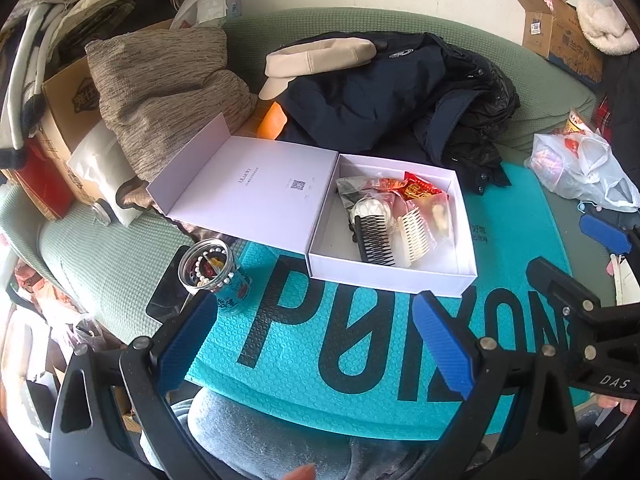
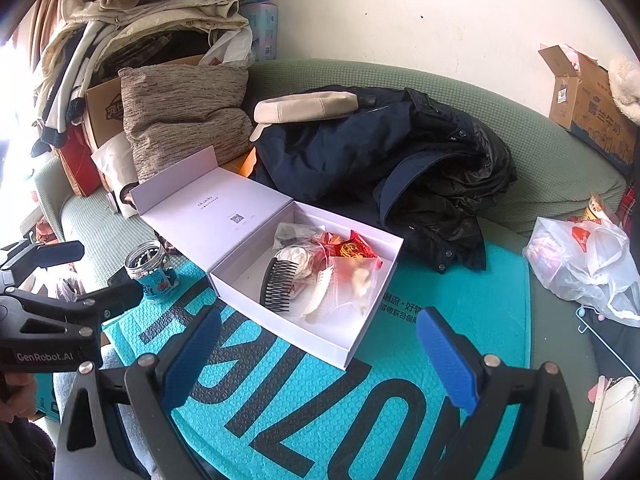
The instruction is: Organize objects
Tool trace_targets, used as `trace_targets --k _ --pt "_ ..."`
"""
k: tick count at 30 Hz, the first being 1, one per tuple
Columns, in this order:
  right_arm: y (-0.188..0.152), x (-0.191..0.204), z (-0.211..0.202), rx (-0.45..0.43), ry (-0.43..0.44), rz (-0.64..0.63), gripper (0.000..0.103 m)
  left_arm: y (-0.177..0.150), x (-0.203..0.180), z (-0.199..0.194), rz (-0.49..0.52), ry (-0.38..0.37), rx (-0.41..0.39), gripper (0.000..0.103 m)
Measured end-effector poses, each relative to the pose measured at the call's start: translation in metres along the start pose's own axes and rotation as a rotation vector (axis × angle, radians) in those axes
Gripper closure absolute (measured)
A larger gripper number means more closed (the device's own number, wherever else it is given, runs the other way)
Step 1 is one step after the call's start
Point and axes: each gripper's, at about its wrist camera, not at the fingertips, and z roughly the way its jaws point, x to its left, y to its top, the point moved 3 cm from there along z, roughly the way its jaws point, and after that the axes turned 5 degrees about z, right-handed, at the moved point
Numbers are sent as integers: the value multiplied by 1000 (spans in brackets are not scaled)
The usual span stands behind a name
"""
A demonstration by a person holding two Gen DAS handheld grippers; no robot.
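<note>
both tools hover low over the teal padded mailer (image 1: pixel 360 364) spread on the sofa, and neither grasps anything: the left hand-held gripper (image 1: pixel 316 344) has its blue pads spread wide with only mailer between them, and the right hand-held gripper (image 2: pixel 320 360) is released the same way.

the white box (image 1: pixel 390 276) lies ahead of both, lid flap folded back to the left, tray to the right. inside it sit a black comb (image 1: pixel 374 240) and a cream comb (image 1: pixel 414 232) side by side, teeth toward each other's flank, with clear and red packets behind them. the one loose item that looks meant for sorting is the glass jar of beads (image 1: pixel 208 266), lying tilted on the mailer's left edge, just beside a dark phone-like slab and apart from the box.

that jar is the relation to mind. from the left tool it lies ahead and to the left, close to the left pad; in the right wrist view the jar of beads (image 2: pixel 150 270) is far over to the left, beyond the other tool's black frame. so the left hand seems the nearer and better placed. the jar's long axis runs from its open mouth, up-left, down to its blue label, lower-right, so a grasp would probably go across the body, keeping the mouth raised lest beads spill.
</note>
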Motion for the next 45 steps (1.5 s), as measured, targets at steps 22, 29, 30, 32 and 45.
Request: trace_targets --k 22,29,30,32,45 --pt "0 -7 7 9 -18 9 4 3 -6 2 39 -7 1 5" --pt "1 -8 6 6 -20 10 4 2 -5 0 35 -17 -3 5" --pt "0 -8 6 5 -20 8 4 2 -5 0 36 -20 -3 5" --pt "0 -8 6 10 -22 9 4 2 -6 1 39 -26 2 5" --pt "-1 -7 7 9 -26 6 4 -2 -5 2 40 0 -15 5"
